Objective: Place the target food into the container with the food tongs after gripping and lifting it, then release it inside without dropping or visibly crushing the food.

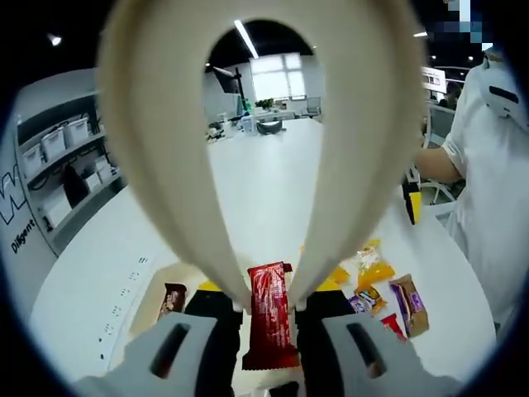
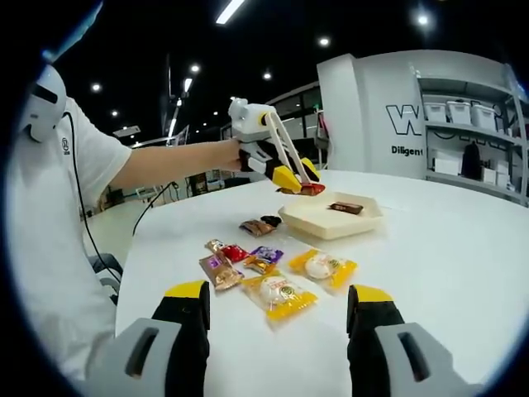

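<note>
My left gripper (image 1: 271, 343) is shut on cream food tongs (image 1: 165, 149), whose two arms close on a red snack packet (image 1: 269, 314). In the right gripper view, the left gripper (image 2: 273, 161) holds the tongs (image 2: 285, 153) slanting down to the red packet (image 2: 312, 188), which hangs just above the near-left rim of the beige container (image 2: 331, 225). A brown packet (image 2: 345, 208) lies inside the container. In the left gripper view, the container (image 1: 153, 285) and brown packet (image 1: 172, 299) sit below left of the tongs. My right gripper (image 2: 277, 331) is open and holds nothing, low over the white table.
Several wrapped snacks lie on the white table (image 2: 446, 248) before the container: two yellow packets (image 2: 321, 266) (image 2: 279, 295), a purple one (image 2: 264, 258), a brown one (image 2: 220, 269). A person in a white shirt (image 2: 50, 215) stands at the table's edge. Shelves with bins (image 2: 463, 112) line the wall.
</note>
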